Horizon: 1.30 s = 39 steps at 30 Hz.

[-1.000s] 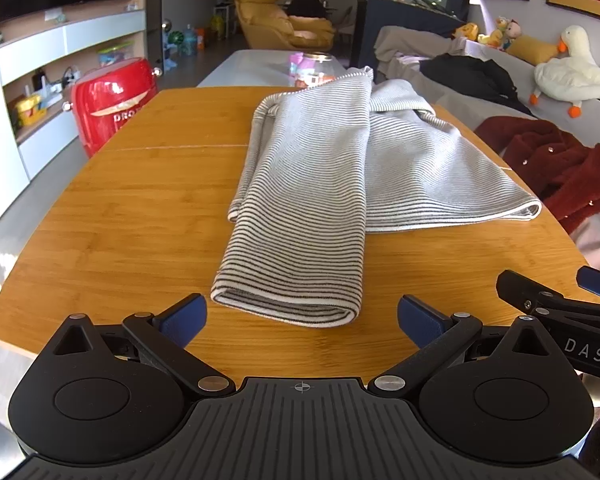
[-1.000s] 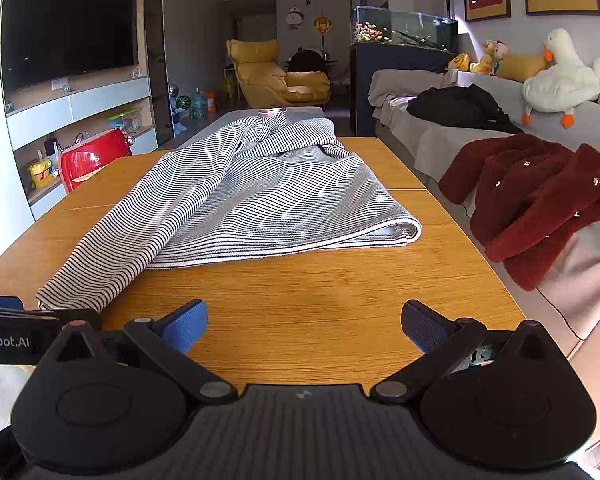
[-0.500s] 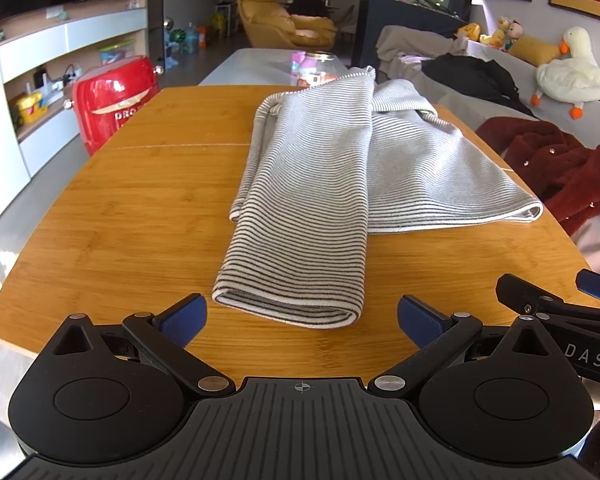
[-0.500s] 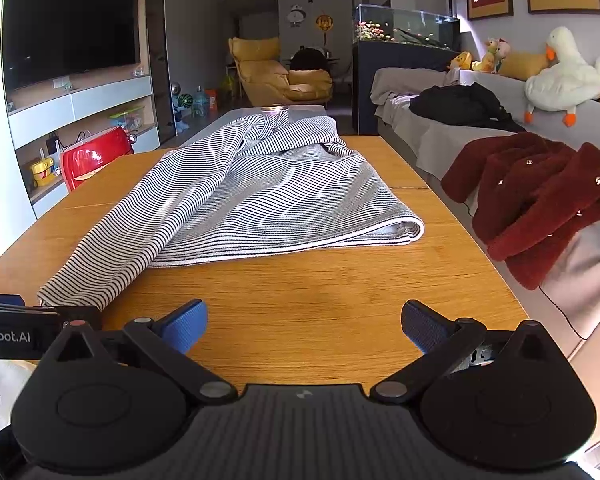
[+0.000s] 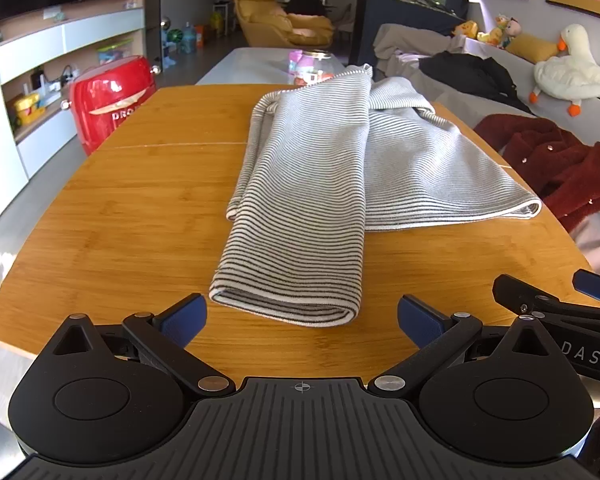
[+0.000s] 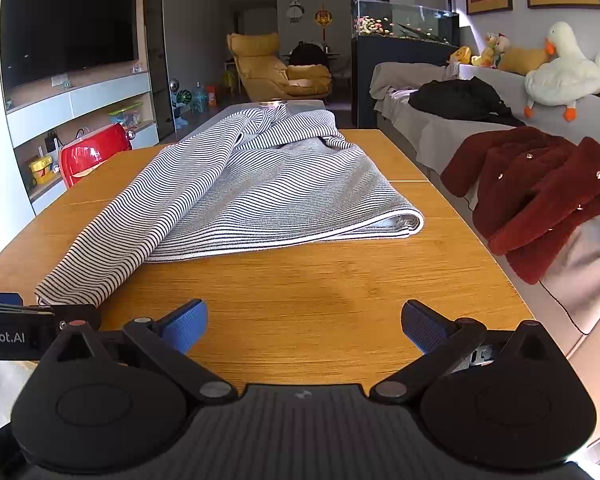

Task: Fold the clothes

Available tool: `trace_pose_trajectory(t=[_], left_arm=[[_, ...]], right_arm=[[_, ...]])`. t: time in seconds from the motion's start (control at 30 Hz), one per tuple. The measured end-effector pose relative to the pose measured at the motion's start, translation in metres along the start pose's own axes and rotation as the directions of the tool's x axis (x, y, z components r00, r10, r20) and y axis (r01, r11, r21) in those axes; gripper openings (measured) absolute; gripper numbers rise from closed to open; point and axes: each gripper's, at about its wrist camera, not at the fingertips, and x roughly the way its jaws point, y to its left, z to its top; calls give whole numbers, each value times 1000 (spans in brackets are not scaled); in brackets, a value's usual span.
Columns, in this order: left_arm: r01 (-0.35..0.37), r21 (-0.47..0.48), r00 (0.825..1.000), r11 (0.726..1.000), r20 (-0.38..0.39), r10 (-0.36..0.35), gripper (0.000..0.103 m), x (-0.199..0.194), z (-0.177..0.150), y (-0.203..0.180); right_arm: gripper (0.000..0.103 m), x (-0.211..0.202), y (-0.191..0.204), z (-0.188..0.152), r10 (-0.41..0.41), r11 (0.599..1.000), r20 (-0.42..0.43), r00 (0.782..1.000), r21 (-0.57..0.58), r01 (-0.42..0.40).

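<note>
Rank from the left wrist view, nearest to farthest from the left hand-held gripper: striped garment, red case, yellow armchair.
From the left hand-held gripper:
1. Striped garment, on the wooden table straight ahead, its folded end just beyond the open fingers.
2. Red case, off the table's far left edge.
3. Yellow armchair, deep in the room.

We've got a wooden table [image 5: 120, 220] filling mid-frame, and at its far left edge a red case [image 5: 110, 100]. Upper left in the right wrist view, a dark television [image 6: 68, 20] hangs over white shelving [image 6: 80, 100]. Top centre, we see a yellow armchair [image 6: 276, 66], with a fish tank [image 6: 404, 24] to its right. On the right edge, a dark red fuzzy coat [image 6: 540, 188] sprawls over the grey sofa [image 6: 588, 280], a plush goose [image 6: 560, 72] perched above it.
</note>
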Motion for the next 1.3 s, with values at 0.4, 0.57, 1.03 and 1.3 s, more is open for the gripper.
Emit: trace_pose_trajectory(t=[0.4, 0.57, 1.03, 1.3], left_arm=[[86, -11, 993, 996, 77, -85, 103, 5, 40, 13], [218, 19, 967, 976, 133, -218, 103, 26, 89, 16], [427, -226, 896, 876, -23, -443, 103, 167, 181, 50], [381, -242, 905, 893, -101, -413, 100, 197, 180, 63]], right_arm=[[103, 15, -12, 27, 31, 999, 2, 1000, -12, -31], [103, 44, -25, 62, 62, 998, 22, 998, 20, -63], [103, 153, -46, 138, 255, 923, -70, 965, 315, -221], [103, 186, -35, 126, 321, 904, -134, 937, 339, -262]])
